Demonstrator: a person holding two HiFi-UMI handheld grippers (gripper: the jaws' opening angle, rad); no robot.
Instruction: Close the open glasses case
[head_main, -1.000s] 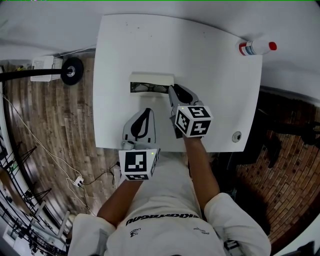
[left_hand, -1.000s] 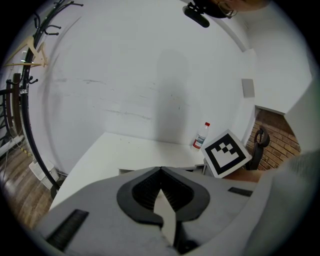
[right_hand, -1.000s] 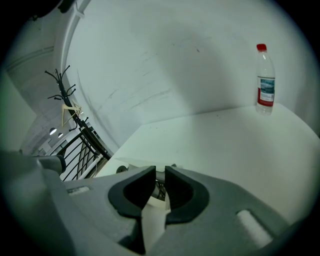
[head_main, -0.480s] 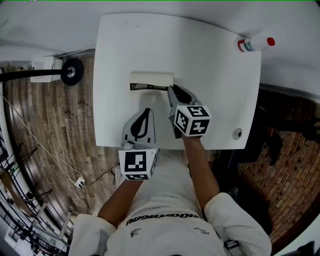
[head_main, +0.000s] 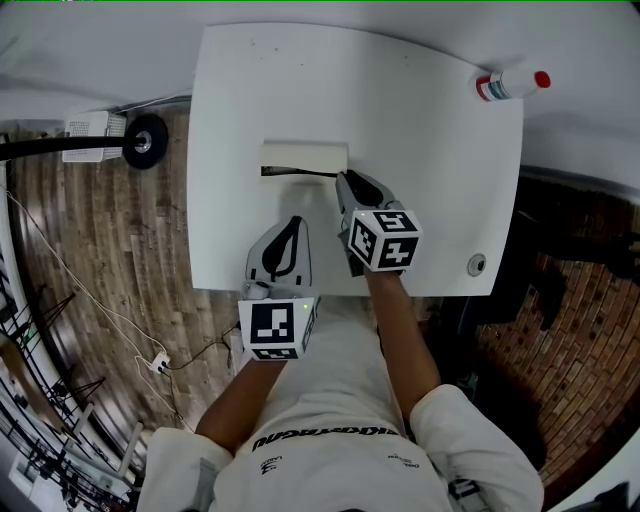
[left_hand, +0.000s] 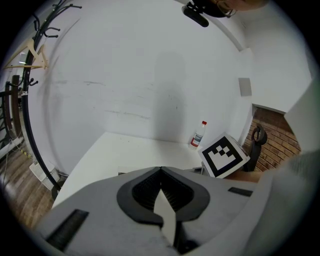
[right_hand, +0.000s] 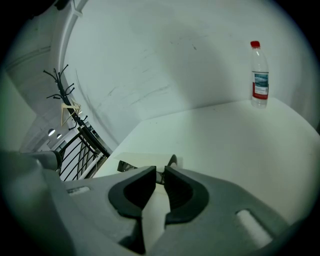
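The cream-coloured, box-shaped glasses case lies on the smooth white counter, a little left of its middle. The lid is almost down. Only a thin dark slit shows along the near edge, and what is inside cannot be made out.

The right tongs are grey with dark ribbed pads. They are nearly pressed together, with only a narrow gap between the tips, and they hold nothing. In the head view their tip is at the right end of the slit, but real touch is hard to judge. A small dark part rises just behind them, and its shape is unclear.

The left tongs are pressed together at the tips and empty. They rest near the front edge, apart from the case.

A clear plastic bottle with red cap stands upright at the far right corner.
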